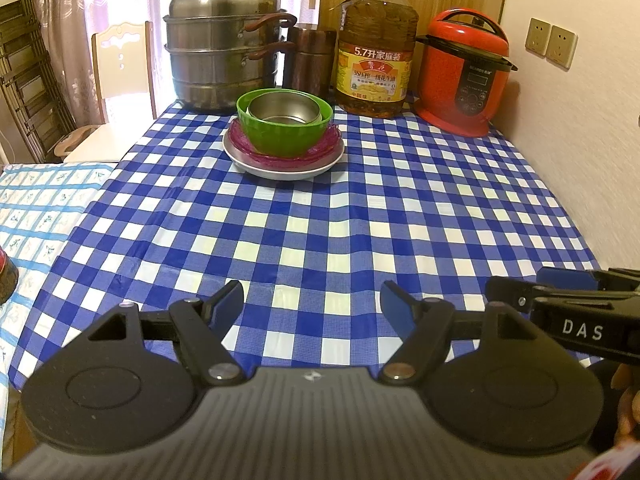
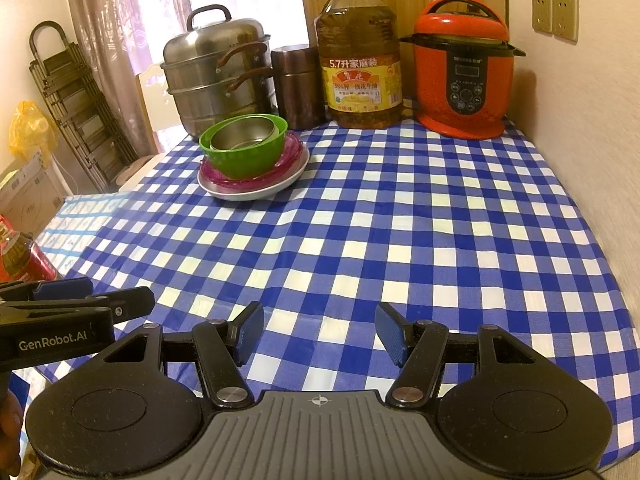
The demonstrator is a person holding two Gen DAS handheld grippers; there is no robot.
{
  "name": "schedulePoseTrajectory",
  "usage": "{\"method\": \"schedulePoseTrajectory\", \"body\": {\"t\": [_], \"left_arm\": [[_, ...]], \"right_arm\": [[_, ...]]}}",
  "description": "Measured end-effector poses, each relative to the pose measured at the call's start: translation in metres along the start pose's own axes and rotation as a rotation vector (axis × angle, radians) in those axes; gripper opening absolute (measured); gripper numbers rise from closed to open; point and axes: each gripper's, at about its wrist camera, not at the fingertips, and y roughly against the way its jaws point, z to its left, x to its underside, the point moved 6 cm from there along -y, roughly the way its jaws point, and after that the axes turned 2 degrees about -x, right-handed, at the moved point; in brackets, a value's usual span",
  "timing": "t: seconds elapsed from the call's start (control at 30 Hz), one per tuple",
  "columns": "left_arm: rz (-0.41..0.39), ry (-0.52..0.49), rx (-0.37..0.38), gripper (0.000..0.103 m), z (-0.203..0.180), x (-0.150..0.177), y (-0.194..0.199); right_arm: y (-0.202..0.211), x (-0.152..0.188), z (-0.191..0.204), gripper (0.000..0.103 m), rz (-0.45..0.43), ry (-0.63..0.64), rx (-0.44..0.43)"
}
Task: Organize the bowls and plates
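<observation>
A stack stands at the far middle of the checked table: a steel bowl (image 1: pixel 286 109) inside a green bowl (image 1: pixel 285 132), on pink plates (image 1: pixel 240 142), on a white plate (image 1: pixel 280 170). The stack shows in the right wrist view too, with the steel bowl (image 2: pixel 244 134), green bowl (image 2: pixel 244 156), pink plates (image 2: pixel 294 150) and white plate (image 2: pixel 256 191). My left gripper (image 1: pixel 312 304) is open and empty, low over the near table, far from the stack. My right gripper (image 2: pixel 320 330) is open and empty beside it. Each shows at the other view's edge.
At the back stand a steel steamer pot (image 1: pixel 224 48), a brown canister (image 1: pixel 310 58), a big oil bottle (image 1: pixel 374 46) and a red pressure cooker (image 1: pixel 464 76). The wall (image 1: pixel 580 140) runs along the right. A bottle (image 2: pixel 18 256) stands at the left edge.
</observation>
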Motion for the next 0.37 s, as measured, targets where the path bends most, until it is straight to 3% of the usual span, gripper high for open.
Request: {"method": "schedulePoseTrajectory", "body": {"t": [0.37], "left_arm": [[-0.016,-0.005,0.001,0.073,-0.0029,-0.0009,0.0002]], "right_arm": [[0.0001,-0.0005,-0.0006,0.062,0.001,0.001,0.000]]}}
